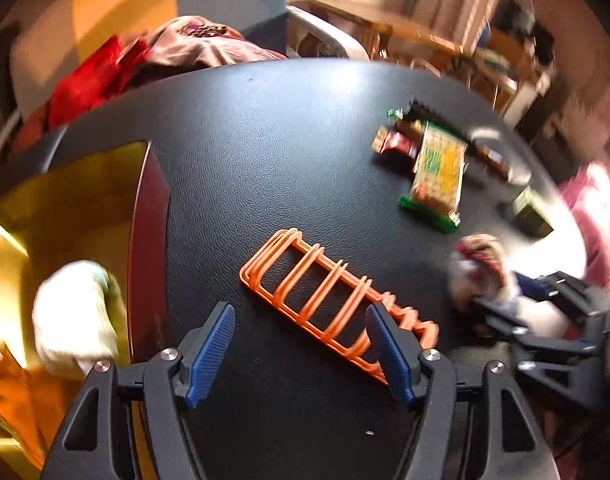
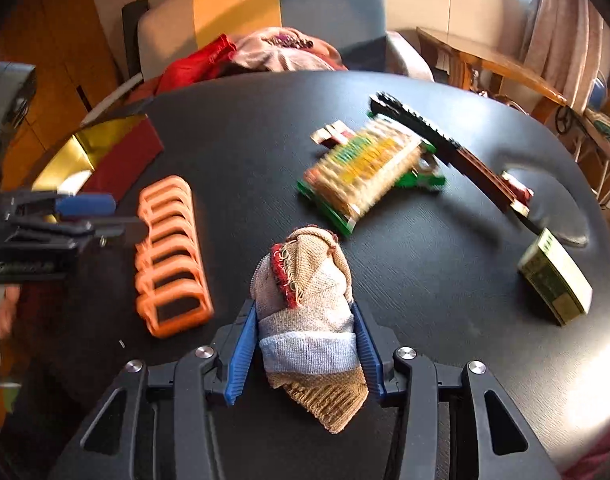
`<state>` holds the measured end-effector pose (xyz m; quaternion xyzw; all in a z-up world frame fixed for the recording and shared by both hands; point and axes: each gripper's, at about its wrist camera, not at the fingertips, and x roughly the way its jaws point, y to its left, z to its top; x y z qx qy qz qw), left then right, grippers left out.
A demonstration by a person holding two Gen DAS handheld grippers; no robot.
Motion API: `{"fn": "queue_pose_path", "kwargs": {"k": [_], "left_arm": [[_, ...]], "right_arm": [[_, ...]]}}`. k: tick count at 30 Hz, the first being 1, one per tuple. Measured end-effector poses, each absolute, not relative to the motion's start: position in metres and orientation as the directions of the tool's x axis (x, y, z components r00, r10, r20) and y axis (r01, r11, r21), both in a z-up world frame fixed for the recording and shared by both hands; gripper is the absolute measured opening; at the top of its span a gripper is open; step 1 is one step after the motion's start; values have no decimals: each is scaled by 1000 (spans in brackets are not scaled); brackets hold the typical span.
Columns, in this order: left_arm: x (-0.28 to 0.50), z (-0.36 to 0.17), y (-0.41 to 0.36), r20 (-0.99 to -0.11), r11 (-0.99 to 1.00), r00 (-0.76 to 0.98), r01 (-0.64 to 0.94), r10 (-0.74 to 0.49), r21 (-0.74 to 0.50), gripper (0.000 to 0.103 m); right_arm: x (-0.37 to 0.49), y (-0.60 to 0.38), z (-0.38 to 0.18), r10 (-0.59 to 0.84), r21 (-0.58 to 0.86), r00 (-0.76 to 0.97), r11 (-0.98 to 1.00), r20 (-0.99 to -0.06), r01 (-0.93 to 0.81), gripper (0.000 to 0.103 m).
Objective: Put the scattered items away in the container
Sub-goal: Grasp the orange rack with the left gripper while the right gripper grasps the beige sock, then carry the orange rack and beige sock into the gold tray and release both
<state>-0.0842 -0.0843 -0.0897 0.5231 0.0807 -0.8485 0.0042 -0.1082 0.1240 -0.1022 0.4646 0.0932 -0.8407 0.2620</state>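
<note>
A gold-lined red box (image 1: pixel 85 208) stands at the table's left; it also shows in the right wrist view (image 2: pixel 105 156). A pale item (image 1: pixel 75 312) lies in it. My left gripper (image 1: pixel 301 354) is open and empty above the near end of an orange wire rack (image 1: pixel 329 296), which also shows in the right wrist view (image 2: pixel 171 256). My right gripper (image 2: pixel 305 354) is shut on a rolled beige, grey and red sock (image 2: pixel 309 300), held above the table. In the left wrist view the sock (image 1: pixel 479 272) is blurred at right.
A snack packet (image 2: pixel 361 172) lies mid-table over smaller wrappers (image 2: pixel 333 134), beside a dark comb-like tool (image 2: pixel 445 140). A green box (image 2: pixel 555 280) sits at right. The black table (image 2: pixel 425 272) curves away; clothes on a chair (image 2: pixel 265 54) lie behind it.
</note>
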Motion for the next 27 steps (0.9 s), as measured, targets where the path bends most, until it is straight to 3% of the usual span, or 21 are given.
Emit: {"fn": "queue_pose_path", "kwargs": {"k": [11, 27], "left_arm": [[-73, -89, -103, -864, -939, -458, 155, 207, -308, 72], [-75, -106, -72, -892, -991, -451, 129, -31, -30, 72]], "right_arm": [[-66, 70, -99, -507, 157, -250, -630, -825, 761, 44], [-57, 126, -88, -441, 157, -409, -809, -799, 566, 44]]}}
